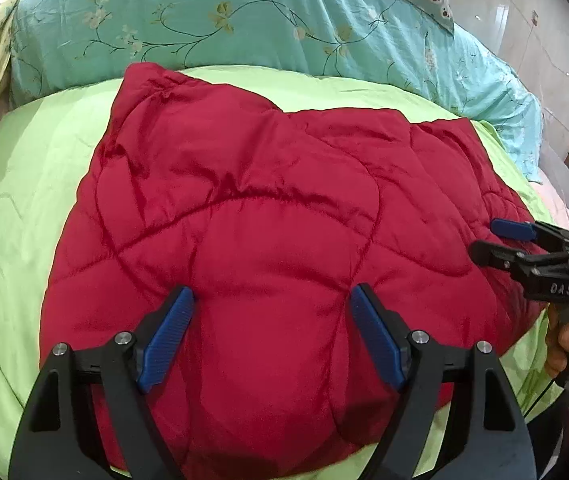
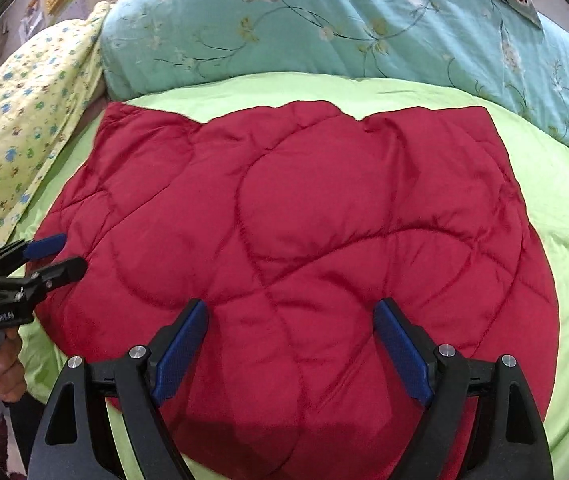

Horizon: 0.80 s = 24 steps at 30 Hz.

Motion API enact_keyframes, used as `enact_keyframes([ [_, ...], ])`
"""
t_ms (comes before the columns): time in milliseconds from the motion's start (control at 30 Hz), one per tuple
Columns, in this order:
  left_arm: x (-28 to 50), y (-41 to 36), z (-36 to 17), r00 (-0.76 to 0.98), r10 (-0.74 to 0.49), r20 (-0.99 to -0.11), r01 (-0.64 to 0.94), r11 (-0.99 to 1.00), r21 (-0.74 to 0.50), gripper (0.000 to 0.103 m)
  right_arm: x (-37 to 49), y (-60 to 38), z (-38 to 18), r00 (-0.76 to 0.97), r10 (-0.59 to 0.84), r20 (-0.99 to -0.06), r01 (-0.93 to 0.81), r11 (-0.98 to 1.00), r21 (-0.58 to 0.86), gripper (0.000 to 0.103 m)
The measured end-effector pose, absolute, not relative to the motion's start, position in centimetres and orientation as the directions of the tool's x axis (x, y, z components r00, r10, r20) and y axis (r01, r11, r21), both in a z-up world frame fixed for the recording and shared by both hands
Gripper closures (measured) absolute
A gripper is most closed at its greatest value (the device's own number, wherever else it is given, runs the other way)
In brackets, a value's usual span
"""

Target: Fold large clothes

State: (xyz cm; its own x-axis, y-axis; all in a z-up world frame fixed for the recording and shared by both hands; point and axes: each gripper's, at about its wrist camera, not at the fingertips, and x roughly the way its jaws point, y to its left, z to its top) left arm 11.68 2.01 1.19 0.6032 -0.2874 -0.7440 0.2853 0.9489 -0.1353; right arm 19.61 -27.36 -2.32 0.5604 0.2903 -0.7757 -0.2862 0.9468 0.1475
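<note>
1. On my right gripper point(image 1: 484, 240), seen from my left wrist camera, the black body carries pale letters that read "DAS".
2. On my left gripper point(image 2: 70, 254), seen from my right wrist camera, the black body bears a small pale label, too blurred for me to read.
</note>
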Motion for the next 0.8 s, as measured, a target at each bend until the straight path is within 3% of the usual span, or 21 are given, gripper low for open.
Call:
enact_keyframes([
  [333,16.2,1.5,1.5,0.562,-0.251,-0.788,0.249,0.960,-0.128,0.022,24.0,-28.6,-2.7,0.541,0.214,-0.813,-0.207,0.971,0.118,0.016],
  [800,26.2,3.7,-1.1,0.524,-0.167,-0.835,0.027,0.983,-0.180,0.020,29.6,-34.6,-4.8,0.548,0.108,-0.830,0.019,0.990,0.141,0.018],
])
